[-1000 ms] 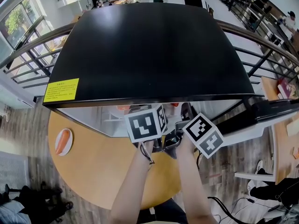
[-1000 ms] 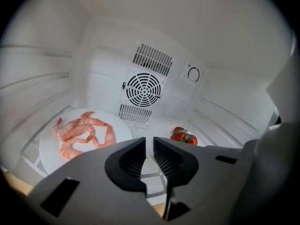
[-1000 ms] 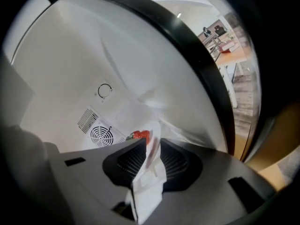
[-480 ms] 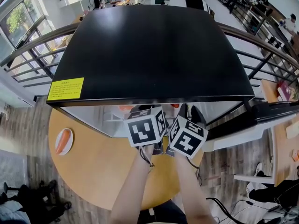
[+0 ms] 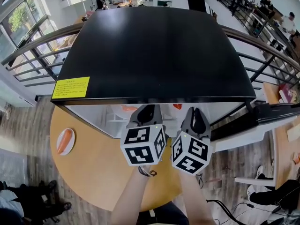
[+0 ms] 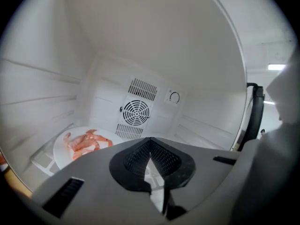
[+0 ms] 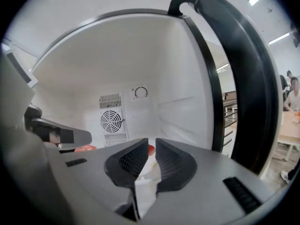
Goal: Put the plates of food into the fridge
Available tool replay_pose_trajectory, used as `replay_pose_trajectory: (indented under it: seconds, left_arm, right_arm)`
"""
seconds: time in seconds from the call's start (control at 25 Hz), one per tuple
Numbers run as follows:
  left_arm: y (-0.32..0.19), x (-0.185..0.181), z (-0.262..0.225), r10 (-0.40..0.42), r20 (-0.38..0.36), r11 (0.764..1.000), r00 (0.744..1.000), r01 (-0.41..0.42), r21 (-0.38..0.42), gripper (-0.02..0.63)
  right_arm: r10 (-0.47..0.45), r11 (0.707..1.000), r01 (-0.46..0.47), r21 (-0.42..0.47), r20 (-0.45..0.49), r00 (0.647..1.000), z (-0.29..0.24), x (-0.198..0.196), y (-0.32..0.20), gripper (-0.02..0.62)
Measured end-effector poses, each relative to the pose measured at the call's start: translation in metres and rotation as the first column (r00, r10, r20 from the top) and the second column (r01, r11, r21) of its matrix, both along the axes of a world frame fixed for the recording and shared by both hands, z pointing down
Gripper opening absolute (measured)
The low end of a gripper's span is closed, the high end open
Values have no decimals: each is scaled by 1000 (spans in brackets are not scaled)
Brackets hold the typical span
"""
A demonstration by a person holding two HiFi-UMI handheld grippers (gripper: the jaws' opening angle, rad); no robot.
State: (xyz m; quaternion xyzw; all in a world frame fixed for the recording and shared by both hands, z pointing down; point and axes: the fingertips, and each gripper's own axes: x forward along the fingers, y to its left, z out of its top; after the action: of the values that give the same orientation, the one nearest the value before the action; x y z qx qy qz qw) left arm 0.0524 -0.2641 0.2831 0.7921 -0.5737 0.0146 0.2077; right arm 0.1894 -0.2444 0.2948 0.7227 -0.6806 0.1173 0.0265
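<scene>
Swung forward toward fridge (image 5: 154, 50) since earlier: left claw (image 5: 145, 111) together, right claw (image 5: 196, 115) slightly apart; yellow label (image 5: 70, 87) print unreadable.

The black flat fridge top (image 5: 154, 50) looks glossy and smooth. The round tan table (image 5: 93, 168) is matt wood. The white fridge interior (image 6: 201, 69) is smooth plastic.
</scene>
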Motion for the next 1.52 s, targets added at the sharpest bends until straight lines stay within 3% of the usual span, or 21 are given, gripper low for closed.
replay_pose_trajectory:
  seconds: [0.12, 0.28, 0.56, 0.8, 1.32, 1.52]
  left_arm:
    - [18, 0, -14, 6, 66, 996, 998, -12, 89, 8]
    - [42, 1, -24, -14, 135, 991, 991, -4, 135, 8]
    - [84, -8, -28, -35, 126, 989, 991, 16, 148, 6]
    - [129, -25, -32, -70, 170, 975, 983, 31, 220, 7]
    - [221, -47, -16, -129, 165, 979, 978, 99, 176, 8]
    - [235, -66, -28, -187, 144, 958, 972, 149, 244, 6]
  right_arm:
    - [-32, 998, 32, 52, 5, 999, -15, -7, 15, 25]
    - [-78, 994, 76, 80, 30, 996, -26, -17, 35, 17]
    - [-141, 983, 138, 119, 17, 990, -37, -32, 72, 14]
    - [-203, 964, 197, 179, 13, 979, -43, -44, 109, 14]
    - [-308, 940, 301, 164, 19, 951, -31, -76, 190, 14]
    - [-331, 931, 322, 173, 26, 943, -31, -84, 201, 14]
